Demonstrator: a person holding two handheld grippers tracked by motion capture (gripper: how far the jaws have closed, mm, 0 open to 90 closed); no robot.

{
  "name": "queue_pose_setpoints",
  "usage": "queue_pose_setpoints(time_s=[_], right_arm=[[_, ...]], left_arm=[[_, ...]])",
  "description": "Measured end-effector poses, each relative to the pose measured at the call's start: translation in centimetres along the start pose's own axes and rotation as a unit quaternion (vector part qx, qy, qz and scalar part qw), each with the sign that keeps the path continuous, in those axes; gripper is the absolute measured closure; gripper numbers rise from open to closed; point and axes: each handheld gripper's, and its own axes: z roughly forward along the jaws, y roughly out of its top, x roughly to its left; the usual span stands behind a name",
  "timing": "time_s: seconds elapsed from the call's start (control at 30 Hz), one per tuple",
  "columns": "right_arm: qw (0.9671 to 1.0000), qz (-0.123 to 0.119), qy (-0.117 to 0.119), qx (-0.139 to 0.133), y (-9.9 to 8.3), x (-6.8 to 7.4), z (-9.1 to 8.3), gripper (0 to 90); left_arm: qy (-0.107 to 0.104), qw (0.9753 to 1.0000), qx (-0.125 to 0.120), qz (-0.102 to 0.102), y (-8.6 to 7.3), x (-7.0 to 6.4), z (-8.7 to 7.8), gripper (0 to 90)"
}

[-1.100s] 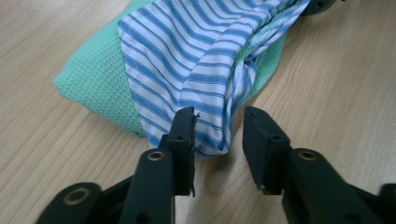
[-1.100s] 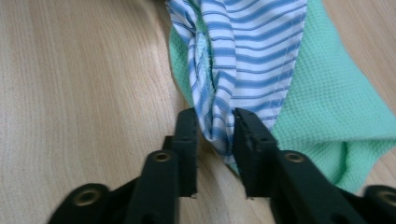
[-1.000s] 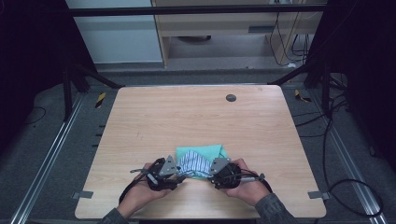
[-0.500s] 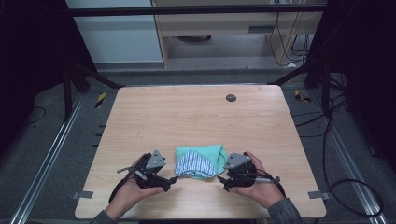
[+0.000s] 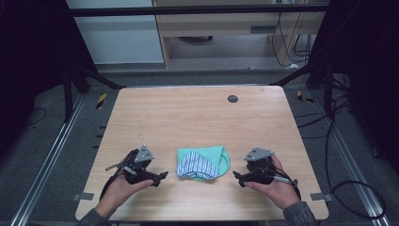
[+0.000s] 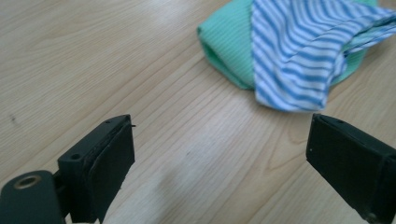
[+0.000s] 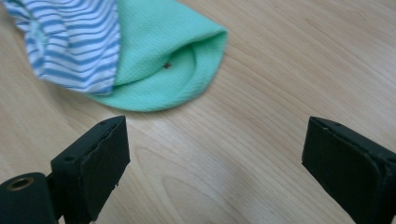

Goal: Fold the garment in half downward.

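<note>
**Now two grippers are waiting beside a folded cloth**

The folded cloth [image 5: 203,163], green with a blue-and-white striped layer on top, is lying on the near middle of the wooden table [image 5: 188,117]. The left gripper [image 5: 157,177] is sitting just left of it, jaws spread wide and holding nothing. The right gripper [image 5: 239,178] is sitting just right of it, jaws also wide apart. Neither one is touching the cloth.
</note>
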Motion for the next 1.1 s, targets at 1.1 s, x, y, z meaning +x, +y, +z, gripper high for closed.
queue_pose_setpoints(time_s=[1.1], right_arm=[[0.9881,0.140,-0.062,0.018,-1.1,-8.7,4.0,6.9]], left_arm=[[0.077,0.9931,0.028,-0.084,-0.8,9.0,3.5,6.9]])
